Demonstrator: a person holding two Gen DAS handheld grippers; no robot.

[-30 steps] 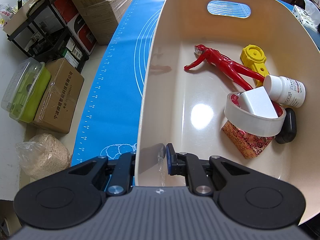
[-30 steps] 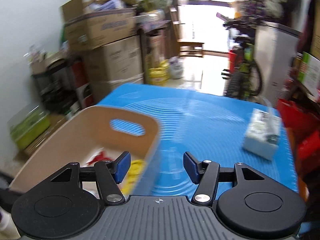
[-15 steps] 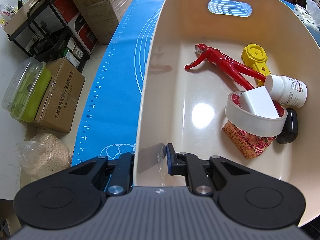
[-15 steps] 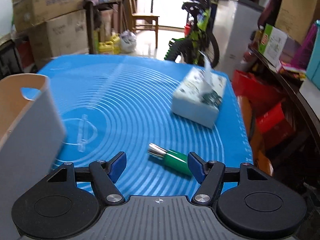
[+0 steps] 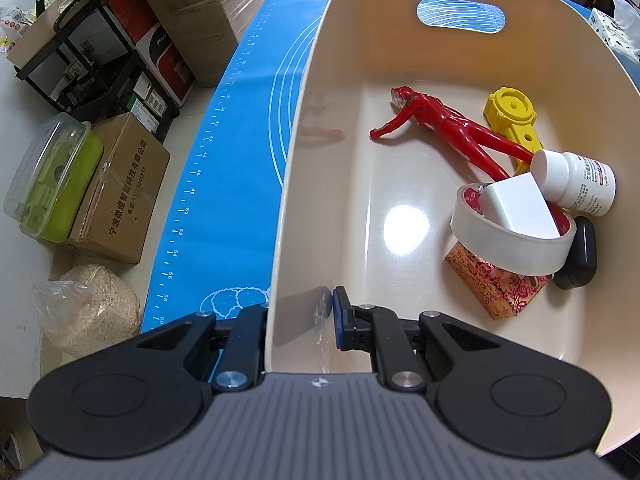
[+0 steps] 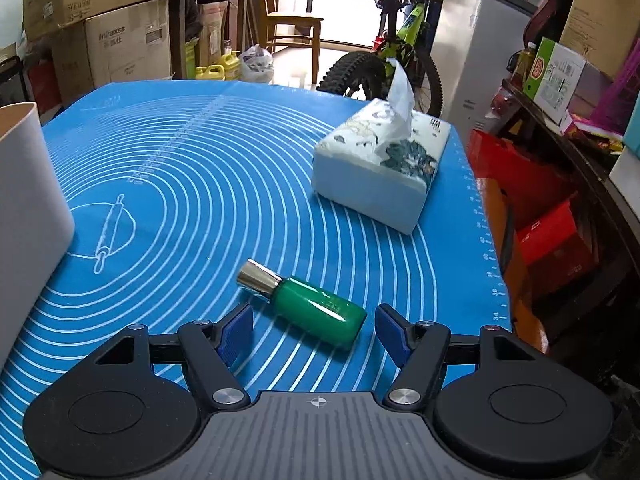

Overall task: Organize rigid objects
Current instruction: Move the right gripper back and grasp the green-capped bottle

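Observation:
My left gripper (image 5: 298,312) is shut on the near wall of the cream bin (image 5: 304,128), one finger inside, one outside. In the bin lie a red figure (image 5: 440,124), a yellow part (image 5: 510,114), a white pill bottle (image 5: 576,182), a tape roll (image 5: 508,242), a white block (image 5: 518,204), a patterned red box (image 5: 494,284) and a black case (image 5: 582,258). My right gripper (image 6: 314,330) is open, low over the blue mat (image 6: 200,168). A green bottle (image 6: 308,302) with a metallic cap lies on its side between the fingertips, untouched.
A tissue pack (image 6: 380,164) lies on the mat beyond the bottle. The bin's outer wall (image 6: 28,184) shows at the left of the right wrist view. The mat's right edge is near, with red boxes (image 6: 548,236) below. Cartons and a rack stand left of the table.
My right gripper swung right, away from the bin, and came down toward the green bottle, which now lies between its open fingers. My left gripper has kept its hold on the bin wall.

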